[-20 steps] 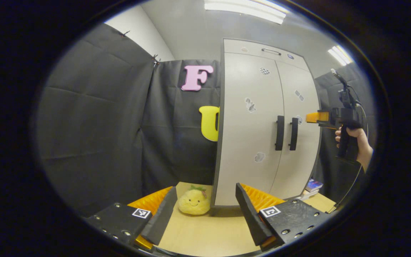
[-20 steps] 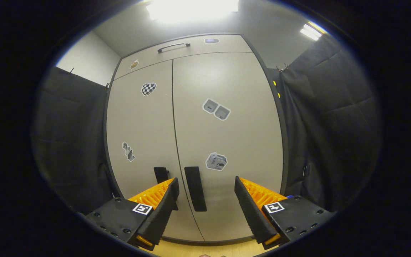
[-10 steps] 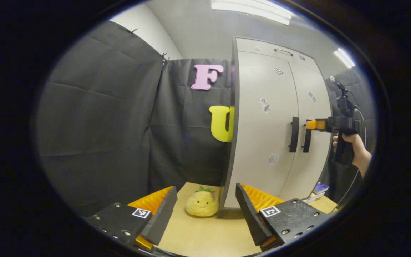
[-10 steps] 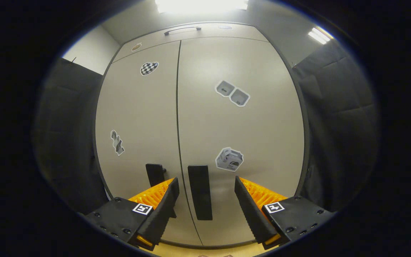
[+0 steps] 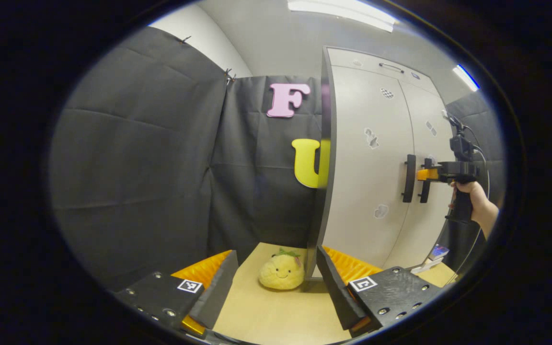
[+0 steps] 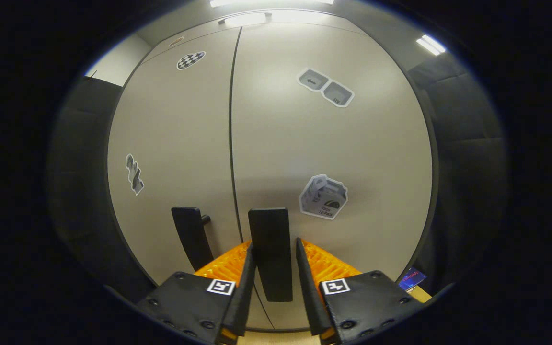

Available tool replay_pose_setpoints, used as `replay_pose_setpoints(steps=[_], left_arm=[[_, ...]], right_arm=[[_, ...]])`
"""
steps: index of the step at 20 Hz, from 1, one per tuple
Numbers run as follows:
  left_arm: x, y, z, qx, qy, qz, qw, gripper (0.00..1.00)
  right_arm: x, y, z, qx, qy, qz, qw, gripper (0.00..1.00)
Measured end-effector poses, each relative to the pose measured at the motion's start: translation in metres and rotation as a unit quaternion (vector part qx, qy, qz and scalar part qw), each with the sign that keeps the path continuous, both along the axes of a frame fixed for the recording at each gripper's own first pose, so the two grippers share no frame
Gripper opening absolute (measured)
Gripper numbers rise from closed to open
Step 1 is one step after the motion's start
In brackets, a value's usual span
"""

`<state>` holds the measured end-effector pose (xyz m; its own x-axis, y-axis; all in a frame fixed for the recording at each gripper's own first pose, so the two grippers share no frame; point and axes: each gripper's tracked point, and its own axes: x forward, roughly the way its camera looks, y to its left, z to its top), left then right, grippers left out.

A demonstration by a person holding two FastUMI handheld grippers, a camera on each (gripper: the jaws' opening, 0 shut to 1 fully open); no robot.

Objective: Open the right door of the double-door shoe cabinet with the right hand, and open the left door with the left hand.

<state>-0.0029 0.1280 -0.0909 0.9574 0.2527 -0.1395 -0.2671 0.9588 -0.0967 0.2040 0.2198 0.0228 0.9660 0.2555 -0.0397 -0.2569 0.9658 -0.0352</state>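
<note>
Left gripper view — left gripper (image 5: 276, 287): its fingers are standing wide apart with nothing between them, hovering over the wooden floor (image 5: 266, 321).
Left gripper view — shoe cabinet (image 5: 376, 158): it is standing to the right of centre against the black cloth, seen at an angle, both doors looking closed.
Left gripper view — right gripper (image 5: 424, 174): a hand (image 5: 472, 203) is holding it level at the right handle (image 5: 425, 181), just beside the left handle (image 5: 408, 178).
Left gripper view — plush toy (image 5: 281, 271): a yellow smiling toy is sitting on the floor at the cabinet's near corner.
Right gripper view — right gripper (image 6: 273, 273): its fingers are closing in on either side of the right handle (image 6: 270, 251) — contact on both sides cannot be told.
Right gripper view — doors: the right door (image 6: 333, 143) and left door (image 6: 170, 143) are lying flush, the left handle (image 6: 192, 237) just beside.
</note>
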Motion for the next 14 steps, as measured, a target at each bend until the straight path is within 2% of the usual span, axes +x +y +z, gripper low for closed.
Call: replay_pose_setpoints(steps=[1, 2, 3, 4, 5, 6, 7, 10, 14], left_arm=[[-0.001, -0.001, -0.001, 0.002, -0.001, 0.0, 1.0, 0.95], [-0.002, -0.001, 0.002, 0.004, -0.001, 0.001, 1.0, 0.95], [-0.004, -0.003, 0.001, 0.005, -0.001, 0.001, 1.0, 0.95], [-0.005, -0.004, 0.001, 0.004, -0.001, 0.001, 1.0, 0.95], [-0.005, -0.005, 0.0, 0.003, 0.0, 0.0, 1.0, 0.95], [-0.005, -0.006, -0.001, 0.001, 0.001, -0.002, 1.0, 0.95], [-0.006, -0.007, -0.002, 0.001, 0.004, -0.003, 1.0, 0.95], [-0.007, -0.01, -0.002, 0.002, 0.01, -0.01, 1.0, 0.95], [-0.008, -0.015, -0.001, 0.004, 0.015, -0.018, 1.0, 0.95]], right_arm=[[0.002, 0.001, 0.001, -0.001, -0.002, -0.001, 1.0, 0.38], [0.001, 0.0, 0.0, -0.006, -0.003, 0.001, 1.0, 0.35], [0.001, -0.001, 0.0, -0.008, -0.004, 0.002, 1.0, 0.38], [0.0, 0.0, 0.0, -0.006, -0.006, 0.006, 1.0, 0.3], [0.001, -0.001, 0.001, -0.007, -0.006, 0.009, 1.0, 0.33], [-0.001, -0.002, 0.0, -0.001, -0.006, 0.015, 1.0, 0.3], [0.002, 0.0, -0.001, 0.001, -0.004, 0.024, 1.0, 0.21], [-0.003, -0.001, 0.0, 0.007, -0.009, 0.053, 0.999, 0.05], [-0.019, -0.007, -0.001, 0.0, -0.014, 0.066, 0.998, 0.06]])
